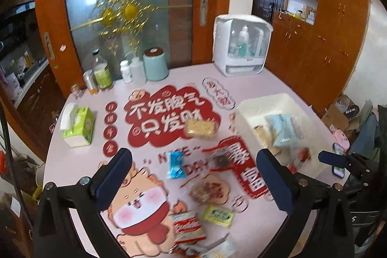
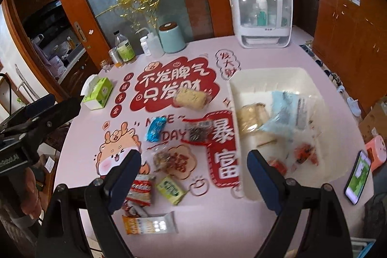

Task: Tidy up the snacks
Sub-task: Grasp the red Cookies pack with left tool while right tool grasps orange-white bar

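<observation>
Left tool [image 1: 193, 181] and right tool [image 2: 194, 177] are shown spread wide, empty, above snacks scattered on the counter [image 2: 278, 57].

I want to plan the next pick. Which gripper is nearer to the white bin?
Right. The right gripper hangs open at the near left corner of the white bin. The left gripper is open over the loose snacks, further left of the bin.
</observation>
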`<move>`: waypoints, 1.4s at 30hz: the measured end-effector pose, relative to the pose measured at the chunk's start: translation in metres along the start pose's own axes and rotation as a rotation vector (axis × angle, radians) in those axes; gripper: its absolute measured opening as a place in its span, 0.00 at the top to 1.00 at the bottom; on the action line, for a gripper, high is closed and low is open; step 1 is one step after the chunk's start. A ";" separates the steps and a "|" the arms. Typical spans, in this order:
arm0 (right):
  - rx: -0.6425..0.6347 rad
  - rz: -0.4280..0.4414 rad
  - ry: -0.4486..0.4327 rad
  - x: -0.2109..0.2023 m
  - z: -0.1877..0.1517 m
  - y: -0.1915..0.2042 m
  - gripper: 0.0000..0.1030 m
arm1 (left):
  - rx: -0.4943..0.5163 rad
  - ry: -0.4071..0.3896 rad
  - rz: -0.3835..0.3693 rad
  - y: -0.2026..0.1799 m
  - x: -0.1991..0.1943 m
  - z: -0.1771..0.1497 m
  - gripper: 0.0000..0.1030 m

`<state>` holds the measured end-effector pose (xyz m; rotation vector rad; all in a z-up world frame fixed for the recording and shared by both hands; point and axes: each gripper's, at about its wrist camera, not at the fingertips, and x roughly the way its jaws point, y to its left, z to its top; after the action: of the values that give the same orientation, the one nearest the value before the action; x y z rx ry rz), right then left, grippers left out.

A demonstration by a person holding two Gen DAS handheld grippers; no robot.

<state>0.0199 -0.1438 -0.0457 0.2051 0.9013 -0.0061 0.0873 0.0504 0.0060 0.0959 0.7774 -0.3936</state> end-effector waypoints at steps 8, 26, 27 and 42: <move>0.004 -0.017 0.086 0.030 -0.031 0.033 0.13 | 0.048 0.111 -0.027 0.037 0.012 -0.057 0.01; 0.229 0.082 0.535 0.131 -0.141 0.033 0.16 | 0.220 0.408 0.005 0.038 0.112 -0.148 0.01; 0.252 0.089 0.564 0.134 -0.145 0.033 0.19 | 0.233 0.405 0.007 0.038 0.111 -0.147 0.01; 0.352 0.127 0.578 0.173 -0.137 0.043 0.56 | 0.225 0.396 -0.008 0.048 0.115 -0.140 0.01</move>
<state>0.0249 -0.0629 -0.2552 0.6130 1.4602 0.0135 0.0865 0.0906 -0.1770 0.3906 1.1216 -0.4761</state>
